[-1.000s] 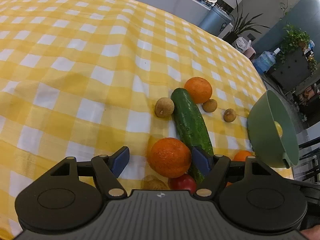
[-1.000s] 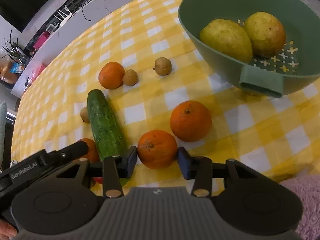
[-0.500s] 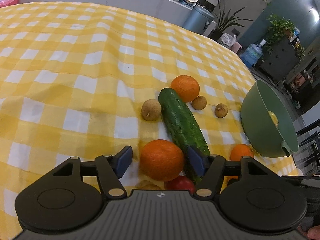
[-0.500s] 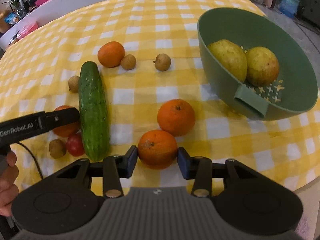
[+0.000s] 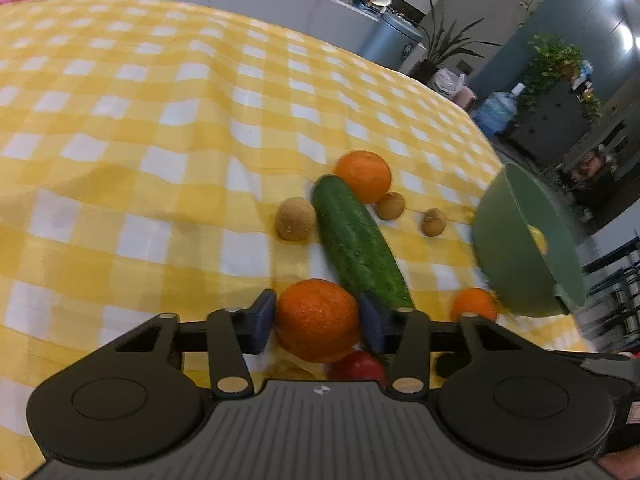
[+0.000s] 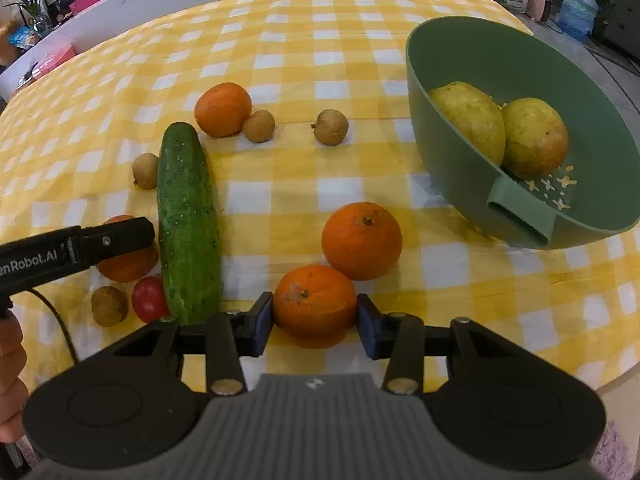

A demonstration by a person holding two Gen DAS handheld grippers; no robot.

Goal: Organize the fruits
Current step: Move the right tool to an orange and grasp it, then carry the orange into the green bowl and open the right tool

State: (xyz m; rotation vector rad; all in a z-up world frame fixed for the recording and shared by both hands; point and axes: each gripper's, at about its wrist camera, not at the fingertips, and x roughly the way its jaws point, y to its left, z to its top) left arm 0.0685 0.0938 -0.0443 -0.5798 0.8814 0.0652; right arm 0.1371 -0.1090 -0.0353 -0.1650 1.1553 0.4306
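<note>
My left gripper (image 5: 318, 322) is shut on an orange (image 5: 317, 320) beside the cucumber (image 5: 356, 242); it also shows in the right wrist view (image 6: 116, 236). My right gripper (image 6: 315, 318) is shut on another orange (image 6: 314, 305) near the table's front edge. A third orange (image 6: 362, 240) lies just beyond it. A fourth orange (image 6: 223, 109) sits at the cucumber's far end. The green bowl (image 6: 448, 80) at the right holds two yellow-green fruits (image 6: 470, 120).
Small brown longans (image 6: 331, 127) lie scattered around the cucumber, and a red cherry tomato (image 6: 149, 299) lies by its near end. The yellow checked tablecloth (image 5: 120, 120) covers the table. Its front edge (image 6: 616, 376) is close on the right.
My left gripper's fingers have closed onto the orange between them. My right gripper stays on its orange, and its view has swung so the bowl sits farther right.
</note>
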